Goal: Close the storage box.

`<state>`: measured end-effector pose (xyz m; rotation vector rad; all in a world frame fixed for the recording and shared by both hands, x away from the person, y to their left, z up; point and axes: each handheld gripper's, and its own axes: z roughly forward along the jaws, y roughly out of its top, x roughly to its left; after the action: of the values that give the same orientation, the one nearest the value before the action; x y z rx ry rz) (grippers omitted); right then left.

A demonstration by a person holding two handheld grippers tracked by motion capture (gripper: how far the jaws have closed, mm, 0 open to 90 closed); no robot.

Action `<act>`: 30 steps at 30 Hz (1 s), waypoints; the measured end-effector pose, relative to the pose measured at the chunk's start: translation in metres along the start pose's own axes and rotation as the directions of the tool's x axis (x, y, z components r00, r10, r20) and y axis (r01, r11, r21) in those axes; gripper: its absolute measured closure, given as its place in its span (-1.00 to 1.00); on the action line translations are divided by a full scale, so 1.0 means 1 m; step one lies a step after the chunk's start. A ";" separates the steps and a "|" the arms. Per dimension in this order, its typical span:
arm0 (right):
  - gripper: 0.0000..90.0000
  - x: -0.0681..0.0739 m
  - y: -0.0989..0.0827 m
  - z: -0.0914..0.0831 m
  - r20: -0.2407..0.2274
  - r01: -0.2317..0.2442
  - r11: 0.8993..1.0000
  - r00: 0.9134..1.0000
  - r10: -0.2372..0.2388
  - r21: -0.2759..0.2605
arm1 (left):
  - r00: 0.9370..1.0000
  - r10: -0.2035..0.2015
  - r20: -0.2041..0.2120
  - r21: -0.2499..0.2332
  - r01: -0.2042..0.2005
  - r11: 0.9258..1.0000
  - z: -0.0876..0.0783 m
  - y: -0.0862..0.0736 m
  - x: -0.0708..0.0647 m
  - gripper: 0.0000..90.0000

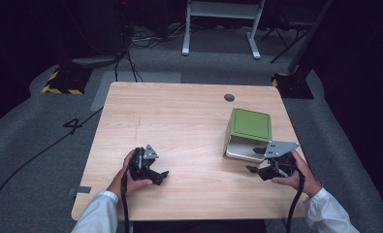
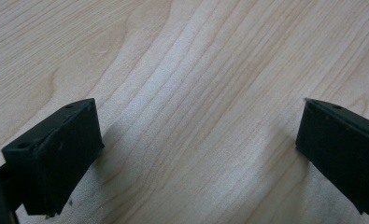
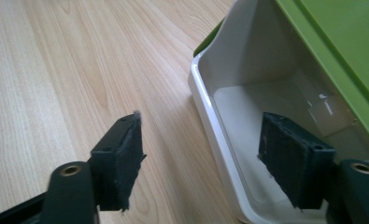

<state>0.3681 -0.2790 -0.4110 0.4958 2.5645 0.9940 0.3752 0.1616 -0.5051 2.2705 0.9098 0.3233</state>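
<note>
Dark floor and trailing cables ring a pale wooden table that takes up the middle of the high view. At centre right of that frame sits a white container with a green lid resting askew on top, so that the near side of the box gapes open (its inside looks bare, as far as can be seen).

At lower right, the right gripper sits at the open near edge of the container. In the right gripper view its 2 jaws are spread wide and straddle the white container wall, 1 jaw outside over the wood and 1 inside, with the green lid filling the upper right. Nothing is pinched yet.

The left gripper waits at lower left of the high view, well apart from the box; the left gripper view has its jaws spread over bare table.

I judge the step to be the approach to a grasp on the container's rim. Next comes closing the right jaws squarely on that wall, while the left gripper comes across for the lid.
</note>
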 end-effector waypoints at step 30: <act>-0.52 0.004 -0.040 -0.030 0.093 -0.044 0.999 0.995 0.045 -0.014 | 1.000 0.002 0.001 0.001 -0.002 1.000 0.000 0.000 0.000 -0.99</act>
<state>0.3441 -0.3224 -0.4186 0.5842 2.4739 0.9772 0.3754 0.1617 -0.5051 2.2722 0.9073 0.3231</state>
